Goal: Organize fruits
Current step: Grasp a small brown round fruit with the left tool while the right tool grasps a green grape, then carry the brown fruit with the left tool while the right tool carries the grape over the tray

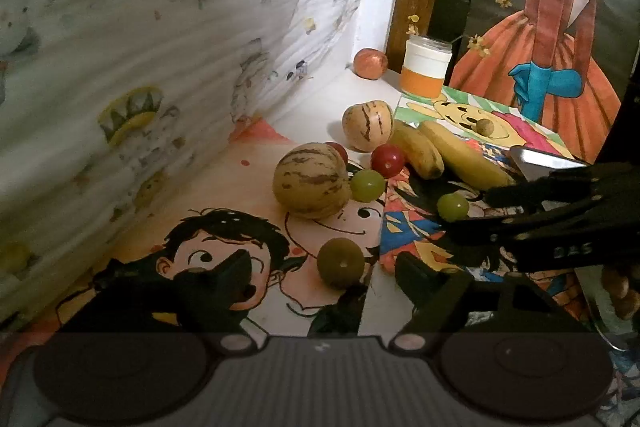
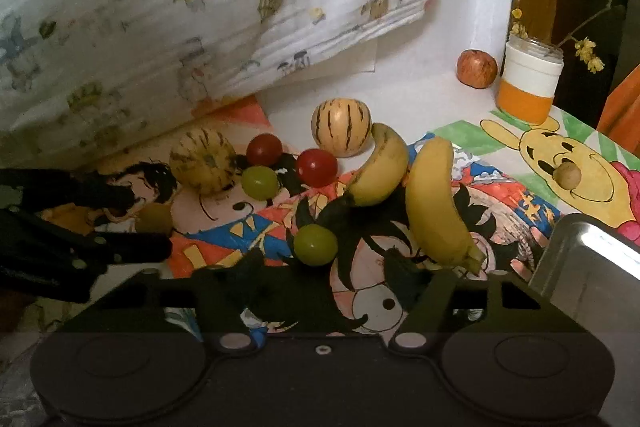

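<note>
Jaws spread on both grippers, nothing pinched. L gripper (image 1: 320, 271) pitched down, straddling dull olive-green round grape (image 1: 341, 262) on cartoon-print tabletop (image 1: 224, 187). R gripper (image 2: 326, 267) pitched down w/ lighter green round grape (image 2: 315, 244) at its jaw tips, just beside curved yellow banana (image 2: 434, 199).

Two yellow bananas (image 2: 436, 203), two red tomatoes (image 2: 316, 167), green grapes (image 2: 315, 244) and two cream melons (image 2: 341, 127) with dark stripes lie on bright cartoon drawings (image 2: 420, 299). The jar (image 2: 530, 83) is white over orange, beside a red apple (image 2: 477, 69). The white cloth (image 2: 180, 7) bears small yellow and grey prints.
</note>
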Motion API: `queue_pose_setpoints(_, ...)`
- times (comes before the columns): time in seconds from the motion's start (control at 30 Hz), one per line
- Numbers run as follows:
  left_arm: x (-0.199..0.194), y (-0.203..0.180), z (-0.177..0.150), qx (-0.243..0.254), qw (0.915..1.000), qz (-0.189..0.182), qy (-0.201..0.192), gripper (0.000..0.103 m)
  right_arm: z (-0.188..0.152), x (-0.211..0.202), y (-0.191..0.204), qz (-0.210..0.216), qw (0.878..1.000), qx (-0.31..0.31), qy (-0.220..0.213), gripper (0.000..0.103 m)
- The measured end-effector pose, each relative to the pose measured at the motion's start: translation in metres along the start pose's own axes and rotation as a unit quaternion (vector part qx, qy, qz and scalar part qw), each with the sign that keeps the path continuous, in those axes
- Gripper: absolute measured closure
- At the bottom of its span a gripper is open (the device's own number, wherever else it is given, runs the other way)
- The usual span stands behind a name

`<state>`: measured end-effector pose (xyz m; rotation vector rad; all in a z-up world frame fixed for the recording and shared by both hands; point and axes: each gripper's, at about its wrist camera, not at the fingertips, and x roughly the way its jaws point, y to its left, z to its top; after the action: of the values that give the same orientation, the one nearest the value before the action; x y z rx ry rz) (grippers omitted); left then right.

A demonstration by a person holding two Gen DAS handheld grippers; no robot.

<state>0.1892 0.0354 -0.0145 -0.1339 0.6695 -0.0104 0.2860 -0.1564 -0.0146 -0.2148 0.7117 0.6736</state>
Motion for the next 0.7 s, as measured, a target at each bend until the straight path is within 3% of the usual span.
queue_pose_setpoints(0.3, 0.001, -0.002, 0.002, 0.003, 1.0000, 0.007, -0.001, 0.035, 0.004, 0.010, 0.002, 0.007, 1.000, -0.010, -0.001, 0.052)
queue_pose_setpoints(0.5, 0.002, -0.004, 0.002, 0.006, 1.0000, 0.002, -0.002, 0.052, 0.006, 0.014, 0.004, 0.006, 1.000, -0.010, -0.007, 0.075)
queue_pose_setpoints(0.7, 0.003, -0.004, 0.002, 0.009, 0.9999, -0.007, -0.002, 0.070, 0.005, 0.011, 0.006, 0.007, 1.000, -0.007, -0.008, 0.076)
